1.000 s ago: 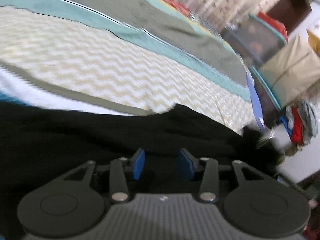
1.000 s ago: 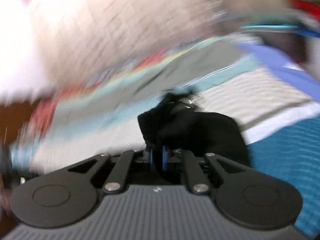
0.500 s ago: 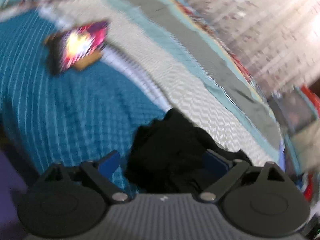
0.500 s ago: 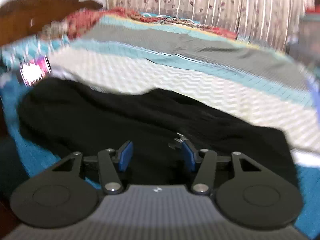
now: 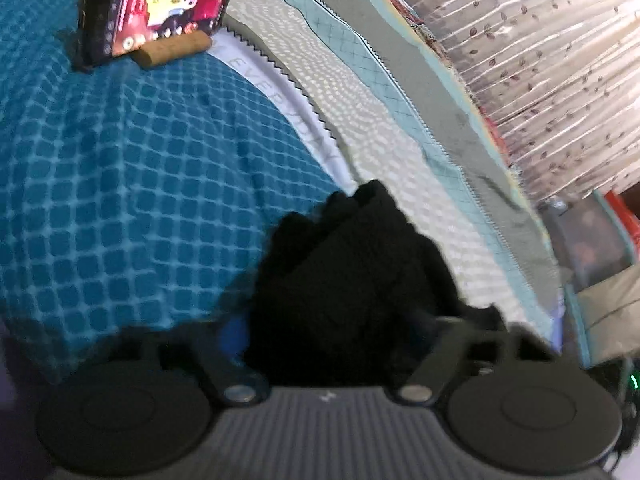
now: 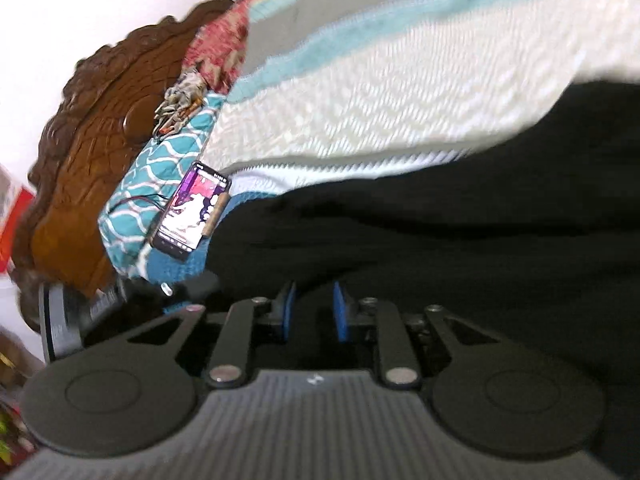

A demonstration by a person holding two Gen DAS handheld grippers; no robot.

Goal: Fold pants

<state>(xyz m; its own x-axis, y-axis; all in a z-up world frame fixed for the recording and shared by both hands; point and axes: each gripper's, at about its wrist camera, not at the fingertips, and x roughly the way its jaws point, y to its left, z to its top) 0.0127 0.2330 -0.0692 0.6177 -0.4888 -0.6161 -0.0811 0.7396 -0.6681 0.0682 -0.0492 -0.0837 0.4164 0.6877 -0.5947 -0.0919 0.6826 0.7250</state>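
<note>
Spread across the whole scene, a wide bed (image 5: 100, 200) under a teal checked coverlet banded with cream zigzag and grey stripes; behind its far end, a carved brown wooden headboard (image 6: 92, 152); along the far side, a pale pleated curtain with a leaf print (image 5: 540, 60).

Lying on the bed, the black knit pants (image 6: 460, 220), long and dark across the right wrist view, bunched into a thick wad (image 5: 352, 280) in front of the left wrist camera; not yet a neat fold, more a heap gathered at one end.

Left hand-held gripper (image 5: 324, 336): jaws closing, roughly half apart, with the wad of black cloth filling the gap; too blurred to tell whether the pads press on it yet.

Right hand-held gripper (image 6: 314, 310): blue pads (image 6: 289, 308) narrowly apart and closing, black fabric seen through the gap just beyond the tips; hard to tell whether any cloth sits between them.

Propped near the pillow end, a lit smartphone on a small cork-coloured stand (image 5: 160, 12), well apart from the cloth.

Step in hand, by judgement: taking hold of the pants at two points for a fold; next likely needed: a firm pinch on both sides, then lifting and laying one part evenly over the other without dragging the coverlet.
</note>
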